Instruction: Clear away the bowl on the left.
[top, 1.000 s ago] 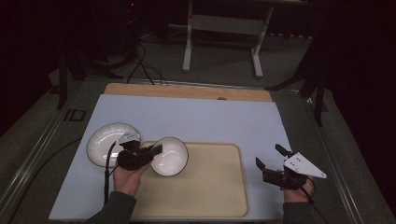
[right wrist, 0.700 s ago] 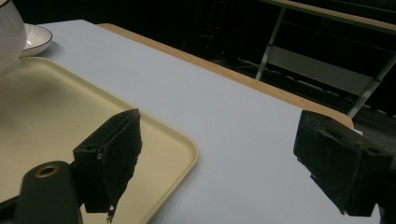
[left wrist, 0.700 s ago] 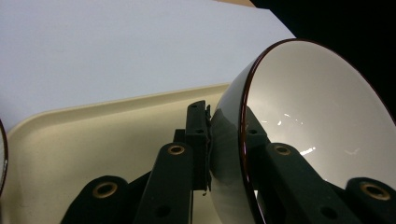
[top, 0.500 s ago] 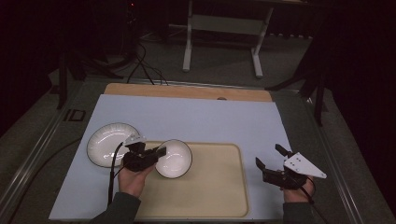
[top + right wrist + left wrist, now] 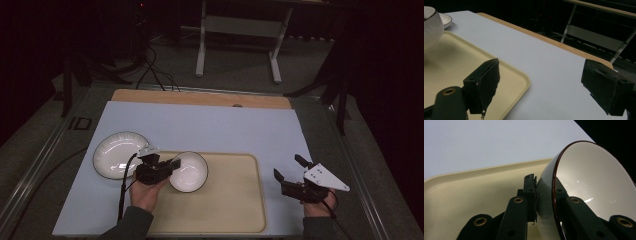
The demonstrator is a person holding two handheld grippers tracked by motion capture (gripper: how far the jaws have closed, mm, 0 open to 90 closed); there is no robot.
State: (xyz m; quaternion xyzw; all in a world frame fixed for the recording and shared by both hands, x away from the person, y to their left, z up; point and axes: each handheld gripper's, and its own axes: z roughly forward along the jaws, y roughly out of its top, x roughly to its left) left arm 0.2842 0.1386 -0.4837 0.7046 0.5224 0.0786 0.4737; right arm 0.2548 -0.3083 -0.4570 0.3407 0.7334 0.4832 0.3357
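A white bowl [image 5: 190, 172] with a dark rim is over the left end of the beige tray [image 5: 230, 205]. My left gripper [image 5: 171, 166] is shut on the bowl's left rim. In the left gripper view, one jaw of the left gripper [image 5: 545, 192] presses the outer wall of the bowl [image 5: 589, 187] and the other is inside it, above the tray [image 5: 474, 192]. I cannot tell whether the bowl touches the tray. My right gripper [image 5: 289, 169] is open and holds nothing, right of the tray. The right gripper [image 5: 541, 85] looks past the tray's corner [image 5: 509, 75] toward the bowl [image 5: 431, 27].
A white plate [image 5: 119, 154] lies on the pale blue mat [image 5: 210, 125] just left of the tray, also seen as the plate [image 5: 446, 19] behind the bowl. A wooden strip [image 5: 200, 97] edges the table's far side. Dark floor, cables and a stand lie beyond.
The left gripper and the bowl have shifted slightly right and toward the person, further over the tray. The right gripper has stayed put.
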